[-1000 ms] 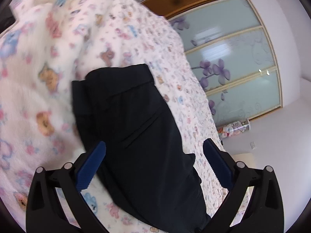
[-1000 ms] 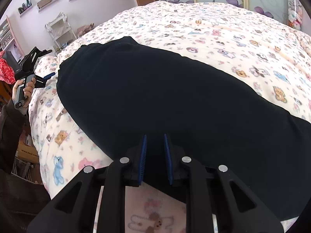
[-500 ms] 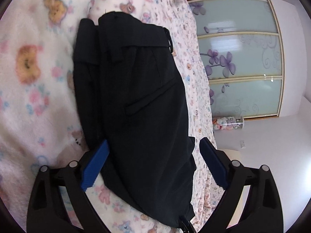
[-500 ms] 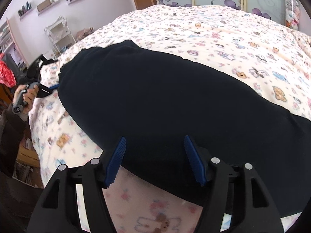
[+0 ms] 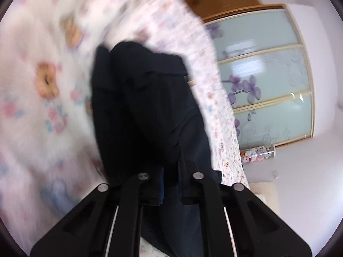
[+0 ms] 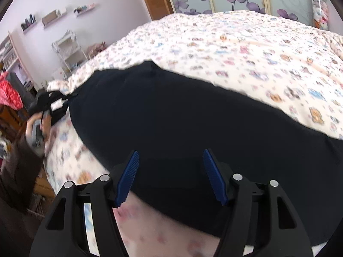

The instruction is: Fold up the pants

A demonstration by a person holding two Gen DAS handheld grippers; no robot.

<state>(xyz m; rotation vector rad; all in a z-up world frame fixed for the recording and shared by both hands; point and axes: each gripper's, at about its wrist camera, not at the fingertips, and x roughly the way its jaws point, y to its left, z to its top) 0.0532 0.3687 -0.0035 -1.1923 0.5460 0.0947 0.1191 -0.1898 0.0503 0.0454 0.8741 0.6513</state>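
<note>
Black pants [image 6: 193, 124] lie spread on a bed with a cartoon-print cover [image 6: 246, 42]. In the left wrist view the pants [image 5: 145, 107] show their waistband end, blurred by motion. My left gripper [image 5: 170, 171] is shut on a bunch of the pants cloth near that end. My right gripper [image 6: 170, 175] is open, its blue pads [image 6: 128, 175] just above the pants' near edge, holding nothing. The left gripper also shows in the right wrist view [image 6: 49, 100], held in a hand at the far left end of the pants.
A sliding wardrobe with purple flower glass [image 5: 268, 85] stands past the bed. A white wire rack [image 6: 68, 49] and wall shelves [image 6: 51, 17] are by the far wall. A jar of soft toys [image 5: 257, 153] stands on the floor beside the wardrobe.
My left gripper has closed on the pants near the waistband and is moving. My right gripper opened, letting go of the pants' edge, and stays open.
</note>
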